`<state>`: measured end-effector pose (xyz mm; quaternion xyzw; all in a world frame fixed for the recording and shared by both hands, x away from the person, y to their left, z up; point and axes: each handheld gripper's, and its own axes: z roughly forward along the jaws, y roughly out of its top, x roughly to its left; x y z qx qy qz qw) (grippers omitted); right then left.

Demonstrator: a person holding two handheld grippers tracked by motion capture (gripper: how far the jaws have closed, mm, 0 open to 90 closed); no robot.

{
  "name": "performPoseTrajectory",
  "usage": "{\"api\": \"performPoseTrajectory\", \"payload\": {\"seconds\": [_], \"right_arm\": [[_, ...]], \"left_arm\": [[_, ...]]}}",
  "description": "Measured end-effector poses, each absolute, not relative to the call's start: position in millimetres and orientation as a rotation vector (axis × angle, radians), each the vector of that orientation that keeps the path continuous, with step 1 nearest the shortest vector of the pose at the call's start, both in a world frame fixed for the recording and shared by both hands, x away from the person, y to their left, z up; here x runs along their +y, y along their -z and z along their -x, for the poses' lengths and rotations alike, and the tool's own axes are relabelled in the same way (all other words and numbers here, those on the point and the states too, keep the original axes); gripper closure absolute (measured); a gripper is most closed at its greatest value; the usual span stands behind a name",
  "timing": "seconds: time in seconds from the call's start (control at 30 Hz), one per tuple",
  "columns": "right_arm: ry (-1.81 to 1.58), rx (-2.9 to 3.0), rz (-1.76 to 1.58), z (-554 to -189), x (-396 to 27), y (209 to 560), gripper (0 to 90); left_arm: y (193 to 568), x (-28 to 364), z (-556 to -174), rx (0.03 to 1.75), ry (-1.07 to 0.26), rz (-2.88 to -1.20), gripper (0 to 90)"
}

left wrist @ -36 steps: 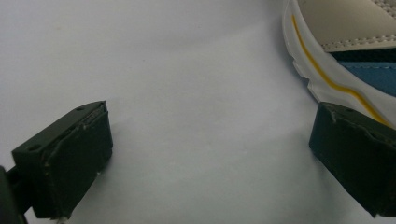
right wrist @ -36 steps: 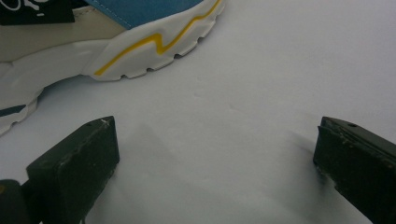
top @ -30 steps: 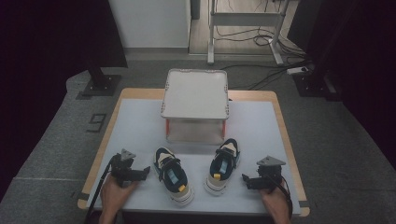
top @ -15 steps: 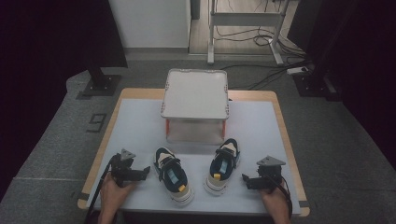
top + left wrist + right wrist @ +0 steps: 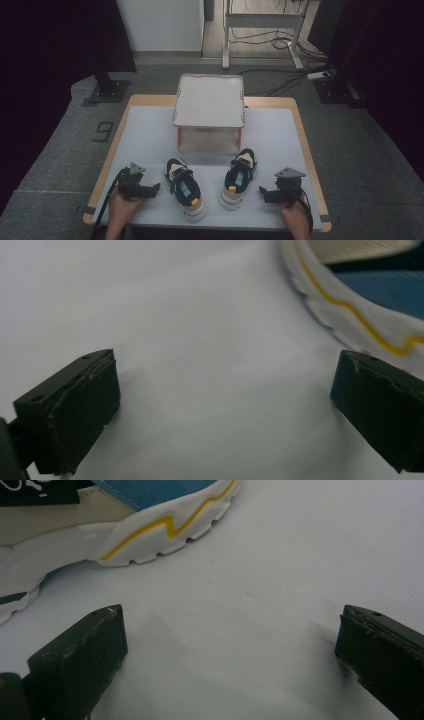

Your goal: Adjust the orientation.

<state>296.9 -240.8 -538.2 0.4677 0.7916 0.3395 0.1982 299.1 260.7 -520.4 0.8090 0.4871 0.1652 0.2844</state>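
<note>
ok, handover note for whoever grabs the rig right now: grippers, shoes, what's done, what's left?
Left gripper: open, empty, resting on the table left of the left shoe.
Right gripper: open, empty, right of the right shoe.
Both shoes lie side by side on the table, in front of the small two-tier rack, whose top shelf is bare.
Done: nothing gripped so far.
Left: probably grasp each shoe and set it on the rack.

Both hands rest low, left gripper [image 5: 156, 189] and right gripper [image 5: 262, 192] fingers spread wide.
</note>
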Motion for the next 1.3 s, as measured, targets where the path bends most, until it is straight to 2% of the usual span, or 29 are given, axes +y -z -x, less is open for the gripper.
{"api": "performPoseTrajectory", "payload": {"seconds": [0.27, 0.43, 0.63, 1.03, 1.13, 1.3], "right_arm": [[-0.95, 2.215, -1.308, -296.8, -240.8, 538.2, 0.0], [-0.95, 2.214, -1.308, -296.8, -240.7, 538.2, 0.0], [-0.95, 2.215, -1.309, -296.8, -240.8, 538.2, 0.0], [-0.95, 2.214, -1.308, -296.8, -240.8, 538.2, 0.0], [-0.95, 2.214, -1.309, -296.7, -240.7, 538.2, 0.0], [-0.951, 2.214, -1.308, -296.8, -240.8, 538.2, 0.0]], "left_arm": [[516.3, 243.6, -277.4, 1.233, -0.436, -2.151, 2.6], [520.7, 230.5, -290.5, 1.232, -0.442, -2.194, 1.3], [523.2, 229.0, -307.5, 1.248, -0.42, -2.162, 0.8], [523.2, 201.3, -342.8, 1.218, -0.437, -2.17, 3.3], [519.5, 202.6, -341.7, 1.213, -0.428, -2.16, 2.6], [503.0, 215.0, -317.9, 1.2, -0.438, -2.177, 0.0]]}}
